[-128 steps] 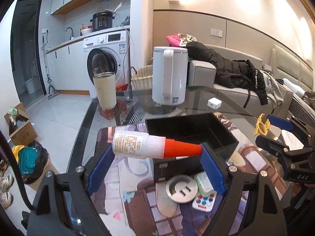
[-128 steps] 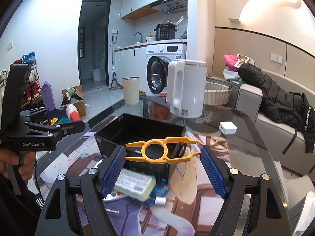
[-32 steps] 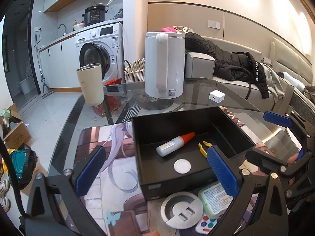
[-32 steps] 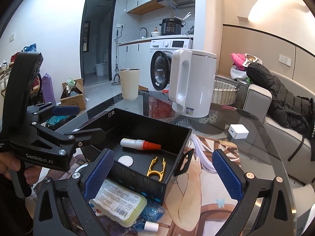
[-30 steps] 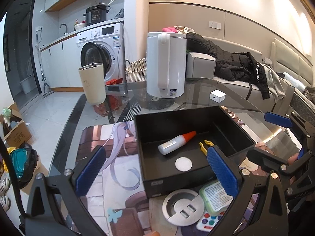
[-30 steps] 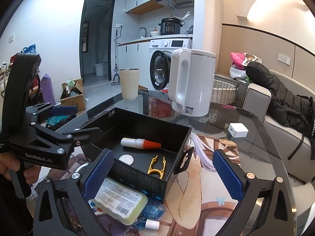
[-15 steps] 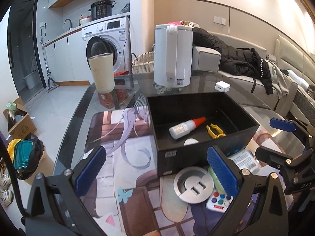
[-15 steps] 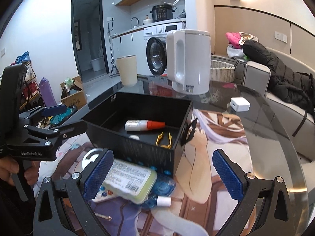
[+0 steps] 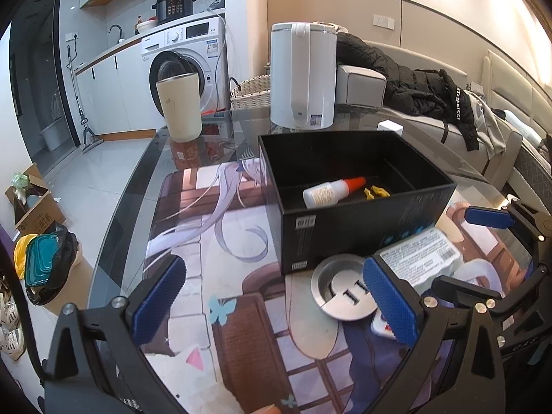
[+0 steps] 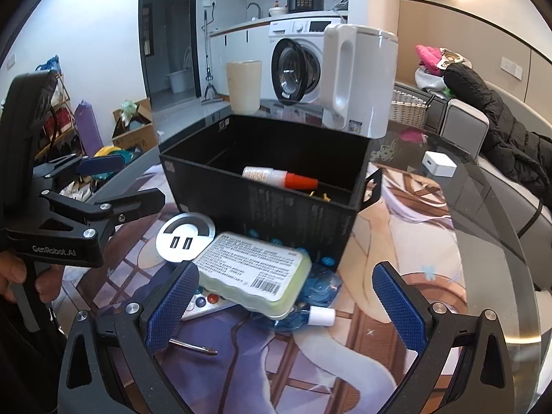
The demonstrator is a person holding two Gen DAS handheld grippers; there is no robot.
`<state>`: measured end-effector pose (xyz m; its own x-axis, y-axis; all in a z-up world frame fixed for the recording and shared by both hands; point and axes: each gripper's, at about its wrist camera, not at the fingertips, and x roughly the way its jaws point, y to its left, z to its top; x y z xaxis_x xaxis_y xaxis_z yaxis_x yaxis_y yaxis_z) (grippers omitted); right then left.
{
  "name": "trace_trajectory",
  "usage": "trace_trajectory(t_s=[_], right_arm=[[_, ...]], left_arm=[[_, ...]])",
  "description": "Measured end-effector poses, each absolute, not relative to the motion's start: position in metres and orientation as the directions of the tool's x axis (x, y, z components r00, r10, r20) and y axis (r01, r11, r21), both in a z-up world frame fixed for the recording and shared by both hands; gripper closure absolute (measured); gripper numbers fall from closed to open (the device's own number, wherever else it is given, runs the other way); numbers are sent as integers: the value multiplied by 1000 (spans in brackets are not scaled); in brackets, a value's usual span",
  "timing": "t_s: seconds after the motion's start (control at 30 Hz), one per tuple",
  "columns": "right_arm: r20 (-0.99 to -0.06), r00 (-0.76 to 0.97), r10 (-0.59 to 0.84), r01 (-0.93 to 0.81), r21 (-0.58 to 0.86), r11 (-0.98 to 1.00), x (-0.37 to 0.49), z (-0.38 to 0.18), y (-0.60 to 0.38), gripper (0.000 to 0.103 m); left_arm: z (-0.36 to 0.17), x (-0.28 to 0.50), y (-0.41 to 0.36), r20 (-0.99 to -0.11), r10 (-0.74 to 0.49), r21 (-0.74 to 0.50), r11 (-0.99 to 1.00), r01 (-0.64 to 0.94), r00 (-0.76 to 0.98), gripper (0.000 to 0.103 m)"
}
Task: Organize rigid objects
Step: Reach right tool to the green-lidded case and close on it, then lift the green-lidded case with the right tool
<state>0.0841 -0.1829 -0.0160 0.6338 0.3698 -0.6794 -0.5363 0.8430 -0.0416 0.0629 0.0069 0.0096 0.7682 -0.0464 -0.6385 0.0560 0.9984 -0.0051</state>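
Note:
A black box (image 9: pixel 362 220) (image 10: pixel 276 207) stands on the picture mat. Inside it lie a white glue bottle with an orange cap (image 9: pixel 331 191) (image 10: pixel 276 176) and a yellow clip (image 9: pixel 376 192) (image 10: pixel 321 196). In front of the box lie a pale green case (image 9: pixel 417 258) (image 10: pixel 255 269), a round silver USB hub (image 9: pixel 341 289) (image 10: pixel 186 231) and a small button pad (image 10: pixel 207 302). My left gripper (image 9: pixel 274 298) hangs open and empty near the hub. My right gripper (image 10: pixel 284 305) is open and empty just before the green case.
A white kettle (image 9: pixel 302 76) (image 10: pixel 358 79) and a beige tumbler (image 9: pixel 179 107) stand behind the box. A white cube (image 10: pixel 438 164) sits on the glass to the right. A blue packet (image 10: pixel 321 286) and a thin metal pin (image 10: pixel 193 345) lie near the case.
Some four seconds ago the left gripper held the glue bottle and the right held the yellow clip; both now lie in the box. Both grippers have drawn back and lower.

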Motion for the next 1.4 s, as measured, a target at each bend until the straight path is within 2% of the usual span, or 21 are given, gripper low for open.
trace_trajectory(t_s=[0.63, 1.4], right_arm=[[-724, 592, 354, -580, -77, 811, 88, -32, -159, 1], [-753, 586, 299, -570, -120, 813, 99, -43, -151, 1]], left_arm=[[0, 63, 13, -679, -95, -37, 995, 95, 728, 0], [-4, 70, 11, -702, -77, -11, 995, 97, 708, 0]])
